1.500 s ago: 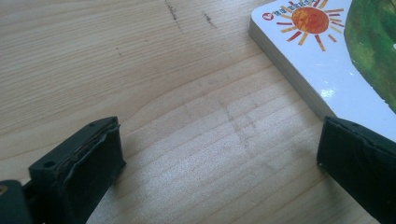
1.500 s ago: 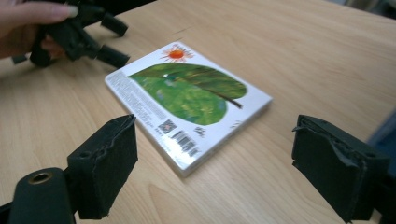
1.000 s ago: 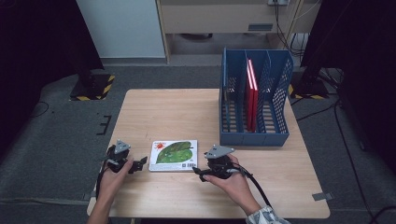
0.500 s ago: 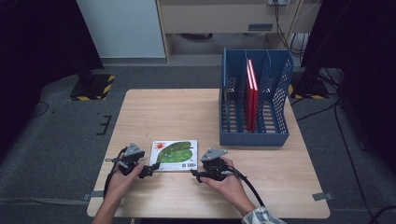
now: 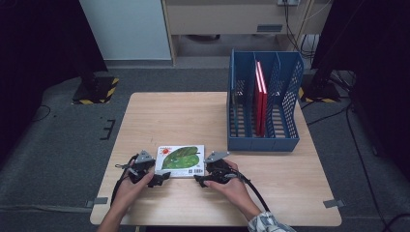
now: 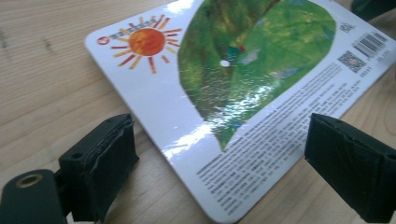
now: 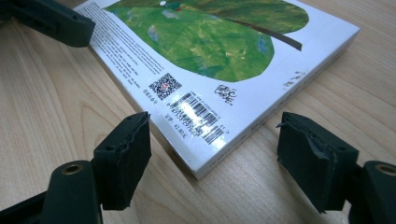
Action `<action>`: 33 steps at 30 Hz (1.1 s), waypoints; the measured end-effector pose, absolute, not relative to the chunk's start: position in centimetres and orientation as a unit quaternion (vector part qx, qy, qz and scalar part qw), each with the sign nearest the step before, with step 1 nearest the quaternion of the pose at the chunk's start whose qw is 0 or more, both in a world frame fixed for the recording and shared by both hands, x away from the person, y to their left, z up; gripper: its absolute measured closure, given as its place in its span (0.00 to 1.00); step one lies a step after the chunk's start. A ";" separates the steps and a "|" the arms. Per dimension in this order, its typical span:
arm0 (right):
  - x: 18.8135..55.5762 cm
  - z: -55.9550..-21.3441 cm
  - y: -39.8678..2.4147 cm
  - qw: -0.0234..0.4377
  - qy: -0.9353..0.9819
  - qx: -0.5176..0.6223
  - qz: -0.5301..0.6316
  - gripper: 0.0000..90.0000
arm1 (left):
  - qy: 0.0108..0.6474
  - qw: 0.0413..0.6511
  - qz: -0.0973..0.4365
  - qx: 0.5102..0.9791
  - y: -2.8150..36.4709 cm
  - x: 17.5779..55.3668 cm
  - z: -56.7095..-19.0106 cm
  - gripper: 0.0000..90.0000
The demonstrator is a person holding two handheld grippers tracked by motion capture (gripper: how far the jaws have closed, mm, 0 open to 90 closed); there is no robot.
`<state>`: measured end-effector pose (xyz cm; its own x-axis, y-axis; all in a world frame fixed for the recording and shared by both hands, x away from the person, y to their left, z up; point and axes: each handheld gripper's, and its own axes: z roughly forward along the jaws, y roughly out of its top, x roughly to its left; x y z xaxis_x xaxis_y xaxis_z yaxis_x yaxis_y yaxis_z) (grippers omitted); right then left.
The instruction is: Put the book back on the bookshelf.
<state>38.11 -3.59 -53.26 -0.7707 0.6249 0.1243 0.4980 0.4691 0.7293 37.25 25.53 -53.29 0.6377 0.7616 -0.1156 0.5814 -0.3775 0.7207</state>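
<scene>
book (image 5: 180, 161) flat on table (image 5: 290, 174); left hand-held gripper (image 5: 162, 179) released; right hand-held gripper (image 5: 199, 180) released

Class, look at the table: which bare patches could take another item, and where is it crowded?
Bare table lies behind the book, left of the blue file rack, and at the near right corner. Crowded: the near edge, where both hand-held grippers flank the book.

A light wooden rectangular table (image 5: 159, 116) stands on dark grey carpeted floor (image 5: 58, 145). Beyond it, a pale blue-white panel (image 5: 125, 29) and a beige cabinet (image 5: 222, 17) line the wall, beside yellow-and-black striped stand bases (image 5: 96, 91).
</scene>
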 end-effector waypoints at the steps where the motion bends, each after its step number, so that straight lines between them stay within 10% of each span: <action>1: 38.1 -53.3 -3.6 0.081 0.855 0.325 0.396 0.29 | 0.407 0.376 0.123 0.823 25.4 37.2 -53.3 0.08; 33: 34.8 -52.1 -8.4 0.079 0.872 0.310 0.371 0.34 | 0.370 0.372 0.107 0.845 20.9 34.3 -53.0 0.16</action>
